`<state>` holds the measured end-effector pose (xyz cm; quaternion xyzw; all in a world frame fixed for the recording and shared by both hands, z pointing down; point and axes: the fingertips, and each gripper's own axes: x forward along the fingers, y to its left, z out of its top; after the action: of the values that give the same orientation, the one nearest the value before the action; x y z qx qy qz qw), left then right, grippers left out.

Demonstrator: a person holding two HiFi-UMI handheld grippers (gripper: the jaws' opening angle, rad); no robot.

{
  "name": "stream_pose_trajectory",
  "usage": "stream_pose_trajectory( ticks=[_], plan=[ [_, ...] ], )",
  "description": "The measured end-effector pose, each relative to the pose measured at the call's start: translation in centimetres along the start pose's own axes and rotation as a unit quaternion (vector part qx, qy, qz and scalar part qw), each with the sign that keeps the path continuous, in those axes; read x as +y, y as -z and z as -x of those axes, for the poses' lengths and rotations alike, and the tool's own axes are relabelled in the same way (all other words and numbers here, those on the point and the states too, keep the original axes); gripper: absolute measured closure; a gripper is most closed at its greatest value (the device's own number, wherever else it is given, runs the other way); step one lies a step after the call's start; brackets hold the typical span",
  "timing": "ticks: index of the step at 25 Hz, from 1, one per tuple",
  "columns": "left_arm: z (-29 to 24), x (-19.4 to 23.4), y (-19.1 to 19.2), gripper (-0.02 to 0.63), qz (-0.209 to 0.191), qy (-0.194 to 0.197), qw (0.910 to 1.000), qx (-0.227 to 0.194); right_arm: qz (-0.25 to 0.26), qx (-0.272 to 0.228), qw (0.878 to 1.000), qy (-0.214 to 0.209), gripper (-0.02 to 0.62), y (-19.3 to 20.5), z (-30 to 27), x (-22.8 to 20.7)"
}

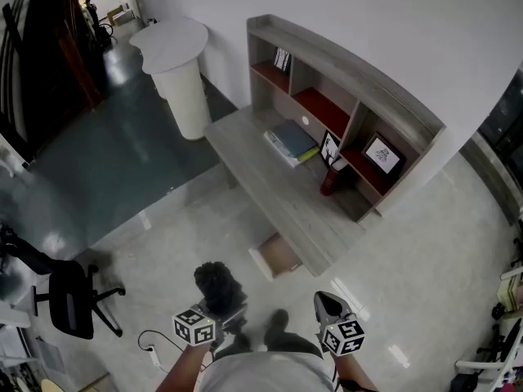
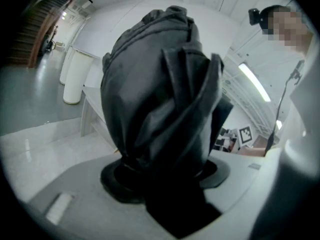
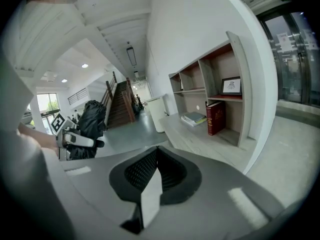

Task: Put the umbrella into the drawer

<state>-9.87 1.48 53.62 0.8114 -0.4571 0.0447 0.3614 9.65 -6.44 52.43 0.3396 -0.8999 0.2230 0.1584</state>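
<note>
Head view looks steeply down on desk (image 1: 278, 194); right gripper view shares it (side-on, nearer).

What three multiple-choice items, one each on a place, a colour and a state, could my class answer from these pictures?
1. Where does the dark red hardback book stand? A) on the grey wooden desk B) on the floor C) on the top shelf
2. What colour is the folded fabric umbrella? A) red B) white C) black
3. How is the right gripper? A) shut and empty B) shut on the umbrella C) wide open
Answers: 1 A, it stands upright on the desk top; 2 C, its folds look black; 3 A, its jaws meet with nothing between.
</note>
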Motion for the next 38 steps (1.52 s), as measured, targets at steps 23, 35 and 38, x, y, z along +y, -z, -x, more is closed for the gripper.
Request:
stream_pose_trajectory(
  ticks=[23, 35, 38],
  plan=[
    [-8.7, 3.5, 0.5, 0.345, 0.040, -0.011, 0.9979, 0.049, -0.025, 0.055, 0.998, -0.016, 0.591, 1.1, -5.6, -6.9],
    [-12.2, 9.2, 0.7, 0.345, 0.023, 0.032, 0.9927, 0.114, -0.042, 0.071, 0.996, 0.018, 0.591, 1.7, -10.9, -7.2],
    [-13.3, 10.5, 1.1, 0.345, 0.024, 0.045, 0.9902, 0.130, -0.046, 0.075, 0.996, 0.030, 0.591, 2.0, -12.1, -7.5]
  ],
)
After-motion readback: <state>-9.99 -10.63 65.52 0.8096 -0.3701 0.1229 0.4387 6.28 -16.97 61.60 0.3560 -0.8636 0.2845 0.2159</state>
